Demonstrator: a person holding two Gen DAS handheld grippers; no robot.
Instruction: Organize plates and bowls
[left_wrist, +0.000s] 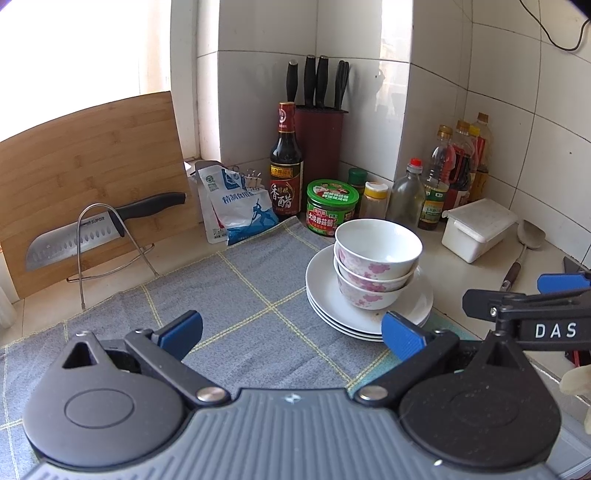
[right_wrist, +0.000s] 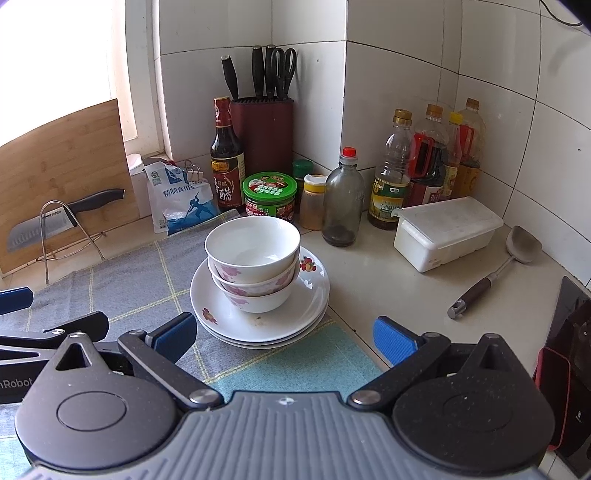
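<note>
3 floral bowls (right_wrist: 255, 266) atop plates (right_wrist: 258, 325)

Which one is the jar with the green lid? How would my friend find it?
Look at the tiled corner where the dark red knife block stands. Just in front of it, behind the stacked bowls, sits the jar. Among its taller, slimmer bottle neighbours, it alone is short and wide, with a bright green lid.
</note>
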